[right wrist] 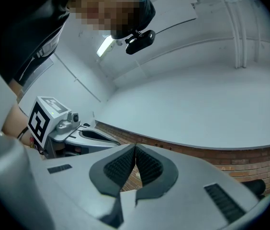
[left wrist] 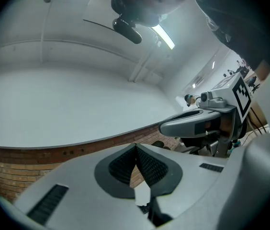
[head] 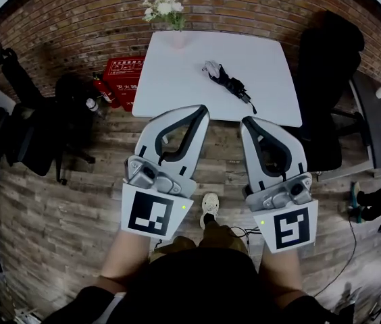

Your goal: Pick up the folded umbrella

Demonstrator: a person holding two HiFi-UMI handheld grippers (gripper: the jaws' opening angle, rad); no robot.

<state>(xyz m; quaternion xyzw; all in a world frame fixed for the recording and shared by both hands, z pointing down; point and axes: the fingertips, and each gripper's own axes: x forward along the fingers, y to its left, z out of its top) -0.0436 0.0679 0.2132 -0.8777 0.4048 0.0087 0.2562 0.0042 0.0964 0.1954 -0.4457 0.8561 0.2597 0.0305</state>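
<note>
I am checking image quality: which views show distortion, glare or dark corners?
Head view: strong fisheye, the brick wall bends around the evenly lit white table. Left gripper view: a ceiling lamp glares, corners black. Right gripper view: likewise lamp glare, black corners.

We show a white table (head: 177,86) bearing a black folded umbrella (head: 231,84) with a pale grey end, and white flowers (head: 165,7). We note the red-brown brick wall (head: 89,12), the brown plank floor (head: 55,208) and a red box (head: 124,73) with white print. The left gripper (head: 202,110) and right gripper (head: 246,121) are pale grey, with black-and-white square markers and black ribbed pads (left wrist: 123,166).
</note>
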